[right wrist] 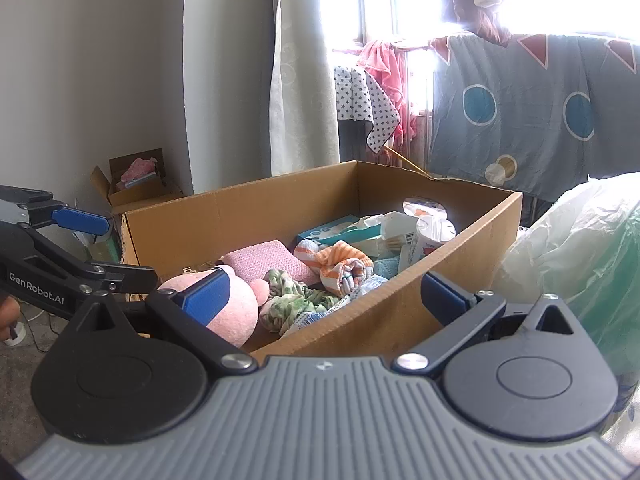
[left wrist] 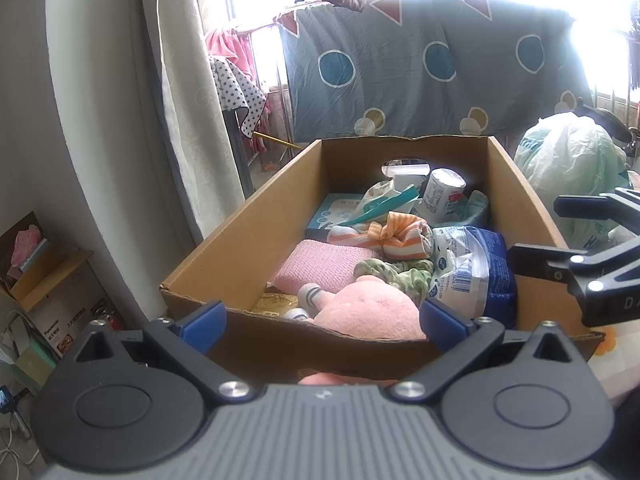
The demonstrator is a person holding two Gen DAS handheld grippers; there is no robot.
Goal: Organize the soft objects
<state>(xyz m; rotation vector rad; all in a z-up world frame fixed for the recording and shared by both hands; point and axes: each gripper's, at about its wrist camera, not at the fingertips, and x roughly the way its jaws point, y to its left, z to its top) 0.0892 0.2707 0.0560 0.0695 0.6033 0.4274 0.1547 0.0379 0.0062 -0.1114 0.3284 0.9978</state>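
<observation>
An open cardboard box holds soft things. A pink plush toy lies at its near end. Behind it are a pink knitted cloth, a green floral fabric bundle and an orange-striped rolled cloth. My left gripper stands open just before the box's near rim, with nothing between its blue pads. My right gripper is open and empty over the box's right wall.
Also in the box: a blue-and-white plastic packet, a tissue pack and a white roll. A bulging plastic bag presses against the right side. Behind hang a patterned sheet and a curtain.
</observation>
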